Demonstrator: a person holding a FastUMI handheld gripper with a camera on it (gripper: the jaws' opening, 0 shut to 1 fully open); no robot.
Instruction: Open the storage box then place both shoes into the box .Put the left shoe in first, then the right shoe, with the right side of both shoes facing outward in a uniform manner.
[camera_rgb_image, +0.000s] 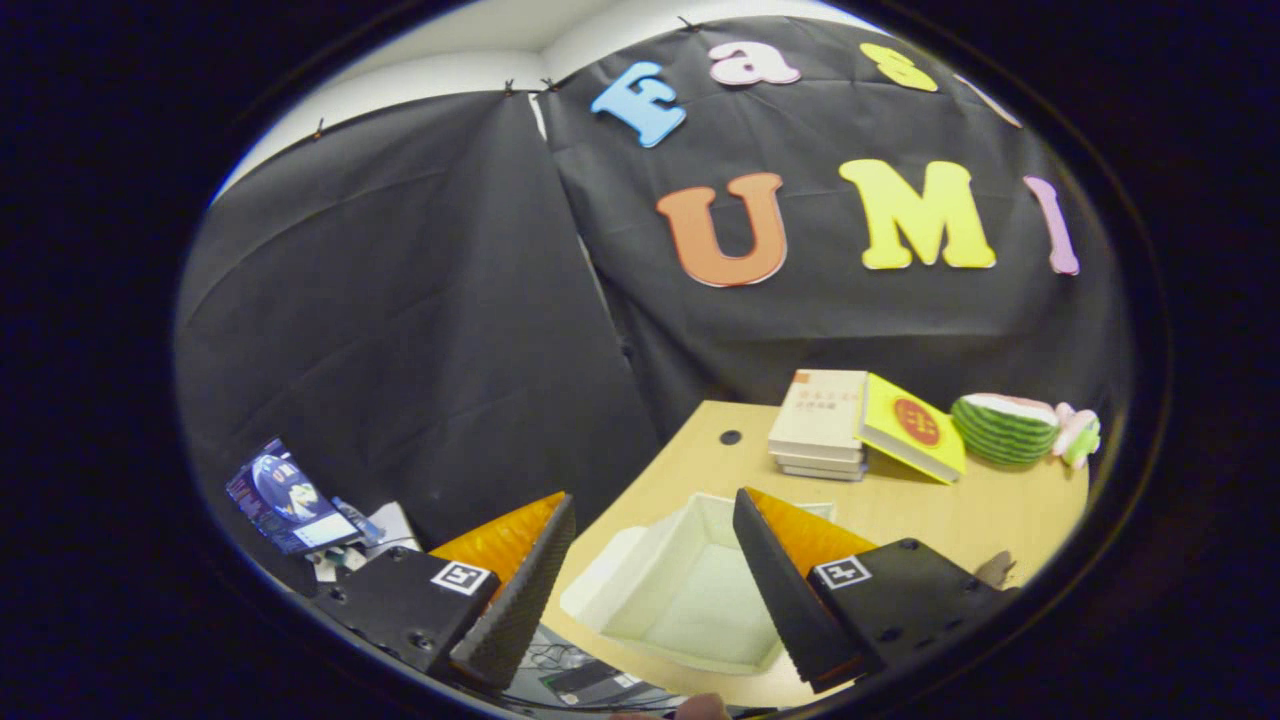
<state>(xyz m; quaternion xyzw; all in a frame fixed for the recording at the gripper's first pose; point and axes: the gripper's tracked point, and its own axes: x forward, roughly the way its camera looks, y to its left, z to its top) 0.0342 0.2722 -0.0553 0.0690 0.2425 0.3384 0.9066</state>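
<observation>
Hanging as backdrop across the upper and middle frame, dull black cloth wall (420, 330), pleated at a corner seam. Below it, filling the lower right of the frame, pale wooden tabletop (920, 510) with a small dark round hole near its far left corner. Sitting open at lower centre, white rectangular storage box (690, 600), interior bare, its lid or flap folded out to the left; no shoe inside. Framing that box from above, two-finger gripper (650, 590), fingers spread wide and holding nothing, left finger over the table's left edge, right finger overlapping the box's right wall. Stacked at the table's far side, right of centre, cream-covered books (820, 425), touching a yellow book with a red round emblem (912, 427), which leans tilted against the pile. Further right, just beside it, green-striped watermelon-slice toy (1003, 426), then a small pink and green plush (1078, 432) at the table's far right edge. Lower left of the frame, off the table, blue glossy package (285, 497) among loose clutter.
</observation>
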